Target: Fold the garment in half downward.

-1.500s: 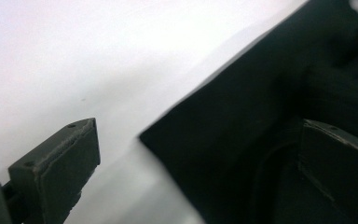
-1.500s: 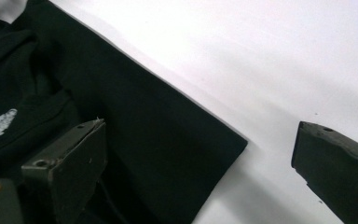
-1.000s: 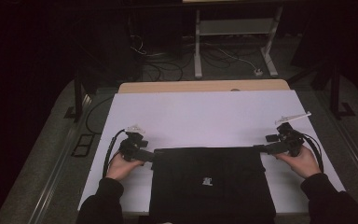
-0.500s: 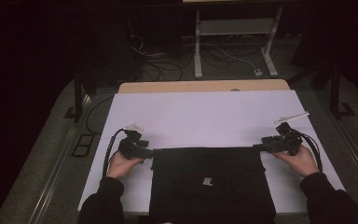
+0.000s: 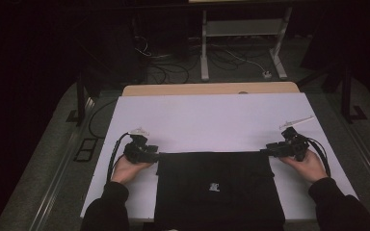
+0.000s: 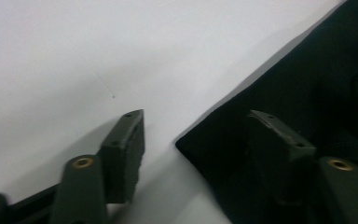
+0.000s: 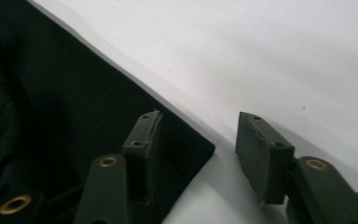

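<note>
Black cloth (image 5: 217, 187) corners straddled by both hand-held grippers (jaws just closing).

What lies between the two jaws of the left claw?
In the left gripper view, the far corner of the black folded garment lies between the jaws of the left claw, on the bare white table; the jaws have just been closing.

A white-topped table (image 5: 212, 115) carries a black folded garment (image 5: 217, 187) lying flat at its near edge.

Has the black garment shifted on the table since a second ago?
No. The black garment keeps its far edge at the same spot on the white table, between the two grippers.
</note>
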Available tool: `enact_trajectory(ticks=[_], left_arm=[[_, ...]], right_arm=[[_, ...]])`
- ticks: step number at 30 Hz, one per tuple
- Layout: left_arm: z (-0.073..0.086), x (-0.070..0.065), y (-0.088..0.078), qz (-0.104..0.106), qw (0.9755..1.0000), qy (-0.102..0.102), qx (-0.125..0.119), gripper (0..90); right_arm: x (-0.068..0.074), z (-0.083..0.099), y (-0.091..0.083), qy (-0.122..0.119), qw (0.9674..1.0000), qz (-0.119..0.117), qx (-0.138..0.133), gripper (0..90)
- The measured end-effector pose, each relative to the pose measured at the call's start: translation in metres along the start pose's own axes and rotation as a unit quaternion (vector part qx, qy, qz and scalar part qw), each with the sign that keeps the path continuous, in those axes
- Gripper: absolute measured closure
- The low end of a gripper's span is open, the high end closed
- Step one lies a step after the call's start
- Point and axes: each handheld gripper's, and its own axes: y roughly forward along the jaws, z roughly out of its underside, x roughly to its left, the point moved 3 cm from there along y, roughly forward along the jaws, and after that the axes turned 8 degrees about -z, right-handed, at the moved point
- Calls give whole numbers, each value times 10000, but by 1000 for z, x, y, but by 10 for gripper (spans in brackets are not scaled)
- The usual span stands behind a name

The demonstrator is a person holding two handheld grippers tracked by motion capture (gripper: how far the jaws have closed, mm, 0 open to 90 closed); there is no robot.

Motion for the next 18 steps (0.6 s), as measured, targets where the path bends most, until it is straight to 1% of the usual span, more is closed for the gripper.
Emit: enact_trajectory(ticks=[2, 3, 4, 6, 7, 10, 11, 14, 15, 16, 17, 18], left_arm=[[0, -1, 1, 16, 10000, 32, 10, 431], [0, -2, 1, 14, 10000, 54, 29, 453], [0, -4, 1, -30, 10000, 50, 50, 469], [-1, -7, 2, -31, 9999, 94, 101, 534], [-1, -8, 2, -34, 9998, 150, 121, 555], [-1, -8, 2, -86, 9997, 175, 159, 604], [-1, -8, 2, -116, 9996, 197, 164, 625], [-1, -10, 2, -114, 9994, 266, 193, 671], [-1, -10, 2, -138, 9990, 353, 241, 692], [-1, -12, 3, -130, 9992, 309, 204, 717], [-1, -12, 3, -147, 9987, 398, 285, 743], [-2, -13, 3, -157, 9987, 402, 277, 773]], right_arm=[[-1, 0, 2, 11, 10000, 96, 15, 534], [-1, 0, 2, 8, 9999, 107, 19, 544], [0, 0, 3, 2, 10000, 94, 30, 548], [1, 0, 3, -30, 9999, 105, 56, 566], [2, 0, 3, -51, 9999, 92, 67, 575], [2, 1, 5, -28, 9999, 106, 101, 609], [2, 1, 5, -16, 9999, 116, 109, 635], [2, 1, 6, -24, 9999, 71, 129, 725], [3, 1, 6, -26, 9999, 76, 127, 751], [2, 1, 6, -14, 9999, 62, 135, 775], [2, 1, 6, -5, 9999, 63, 139, 801], [2, 1, 6, -4, 9999, 46, 153, 823]])
